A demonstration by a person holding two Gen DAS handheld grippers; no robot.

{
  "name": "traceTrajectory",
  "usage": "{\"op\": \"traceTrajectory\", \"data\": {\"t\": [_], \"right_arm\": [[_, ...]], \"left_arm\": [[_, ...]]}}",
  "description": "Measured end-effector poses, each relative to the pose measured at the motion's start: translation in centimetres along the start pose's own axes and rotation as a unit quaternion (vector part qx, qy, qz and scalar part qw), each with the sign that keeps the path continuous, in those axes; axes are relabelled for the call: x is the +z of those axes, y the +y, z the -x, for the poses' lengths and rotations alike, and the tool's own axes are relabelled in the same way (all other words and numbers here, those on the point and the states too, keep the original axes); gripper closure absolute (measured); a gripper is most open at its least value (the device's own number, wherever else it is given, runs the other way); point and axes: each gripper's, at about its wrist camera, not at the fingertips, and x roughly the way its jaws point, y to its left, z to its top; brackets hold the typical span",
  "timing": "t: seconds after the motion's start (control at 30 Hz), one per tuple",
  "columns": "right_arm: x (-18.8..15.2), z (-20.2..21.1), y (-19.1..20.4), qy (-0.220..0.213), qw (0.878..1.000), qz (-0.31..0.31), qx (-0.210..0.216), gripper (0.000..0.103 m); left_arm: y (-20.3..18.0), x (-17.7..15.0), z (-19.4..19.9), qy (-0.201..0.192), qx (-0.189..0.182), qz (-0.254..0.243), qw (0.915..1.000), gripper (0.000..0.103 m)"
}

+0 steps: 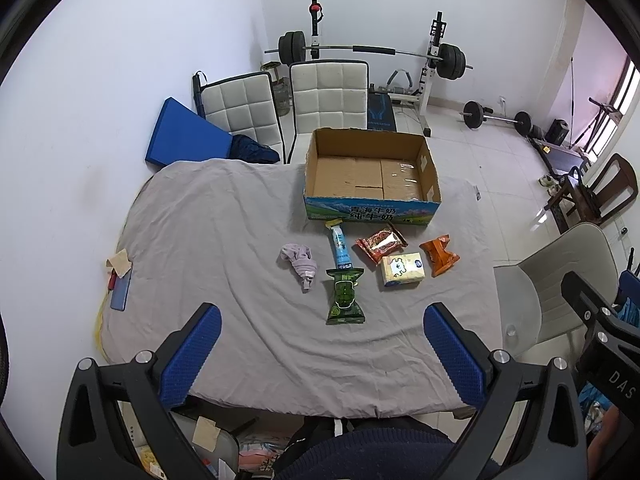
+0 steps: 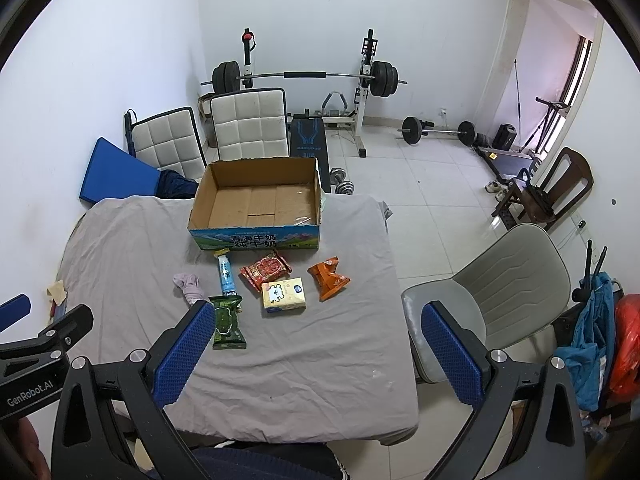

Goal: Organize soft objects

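An empty cardboard box (image 1: 372, 172) (image 2: 260, 204) stands at the far side of a table under a grey cloth (image 1: 224, 240) (image 2: 132, 248). In front of it lie a lilac sock (image 1: 298, 262) (image 2: 189, 286), a blue tube pack (image 1: 340, 246) (image 2: 226, 274), a green packet (image 1: 344, 296) (image 2: 227, 322), a red snack bag (image 1: 380, 242) (image 2: 266, 268), a yellow tissue pack (image 1: 402, 270) (image 2: 284, 294) and an orange bag (image 1: 440, 254) (image 2: 328, 278). My left gripper (image 1: 322, 340) and right gripper (image 2: 318, 340) are both open and empty, held above the table's near edge.
Two white padded chairs (image 1: 328, 96) and a blue mat (image 1: 188, 136) stand behind the table. A grey chair (image 2: 492, 292) is at its right side. A phone and paper (image 1: 120, 280) lie at the left edge. Weights and a bench fill the back.
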Motion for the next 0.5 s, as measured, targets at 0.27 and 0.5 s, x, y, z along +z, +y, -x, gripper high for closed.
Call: {"op": "traceTrajectory", "data": {"t": [0.27, 0.5], "right_arm": [[0.45, 0.31, -0.42, -0.004, 1.0, -0.003, 0.003, 0.0], [0.3, 0.68, -0.77, -0.005, 1.0, 0.0, 0.007, 0.0]], "left_arm": [[0.12, -0.64, -0.05, -0.003, -0.001, 0.002, 1.0, 0.0], [0.15, -0.7, 0.1, -0.005, 0.0, 0.004, 1.0, 0.0]]}}
